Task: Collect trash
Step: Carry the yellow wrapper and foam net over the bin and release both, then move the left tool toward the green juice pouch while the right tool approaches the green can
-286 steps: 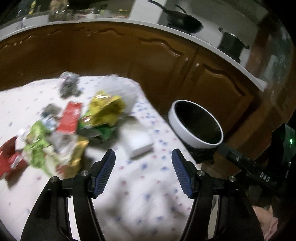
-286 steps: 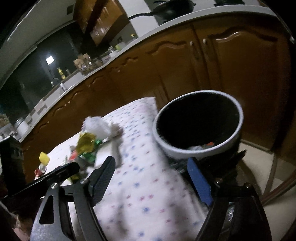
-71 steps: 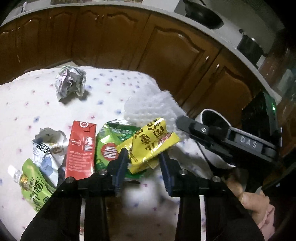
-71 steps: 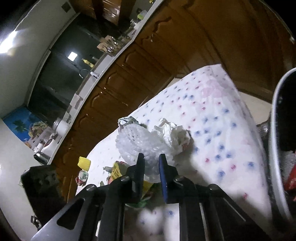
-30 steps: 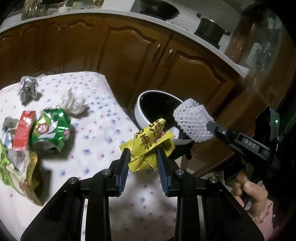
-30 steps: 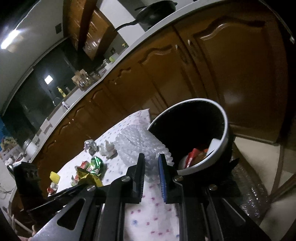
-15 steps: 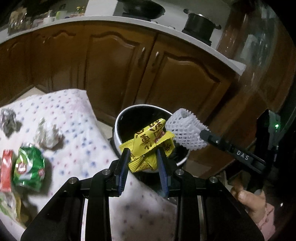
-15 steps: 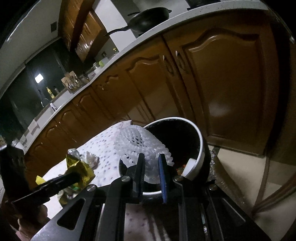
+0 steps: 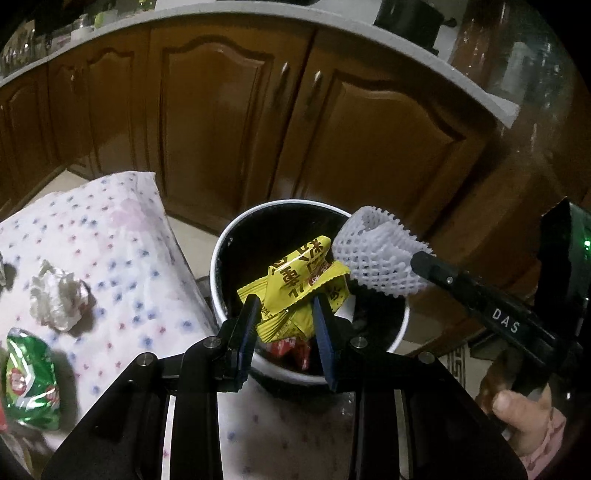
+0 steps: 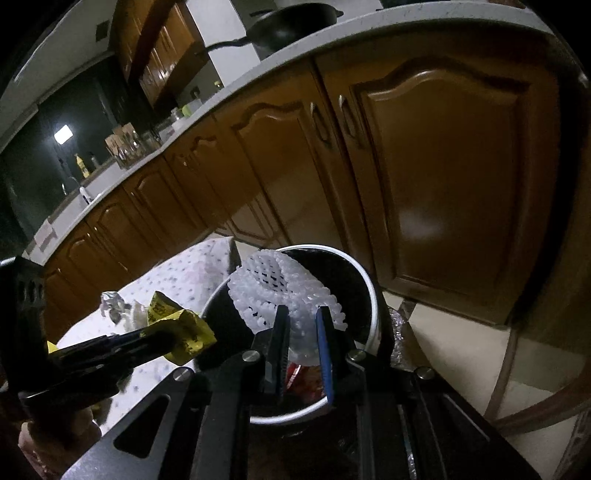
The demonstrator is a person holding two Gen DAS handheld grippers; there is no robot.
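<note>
Over the white-rimmed bin (image 9: 400, 325) our left gripper (image 9: 284, 301) pinches a yellow wrapper (image 9: 299, 273) and our right gripper (image 10: 301, 314) a foam net (image 10: 284, 291); released off-centre, the light net, we judge, could catch the rim and fall outside.

Dim, warm light; glare on cabinet doors (image 10: 436, 206); fisheye-bent, black-vignetted edges.

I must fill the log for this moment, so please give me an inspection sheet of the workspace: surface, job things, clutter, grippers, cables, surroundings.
Surface: dotted tablecloth.
Job's things: yellow wrapper and white foam net, both held over the trash bin, which already holds red wrappers.
Clutter: crumpled white paper and green packet on the cloth.
Grippers: left gripper shut on the wrapper; right gripper shut on the net.
Cables: nothing seen.
Surroundings: brown cabinets, black pan on the counter.
</note>
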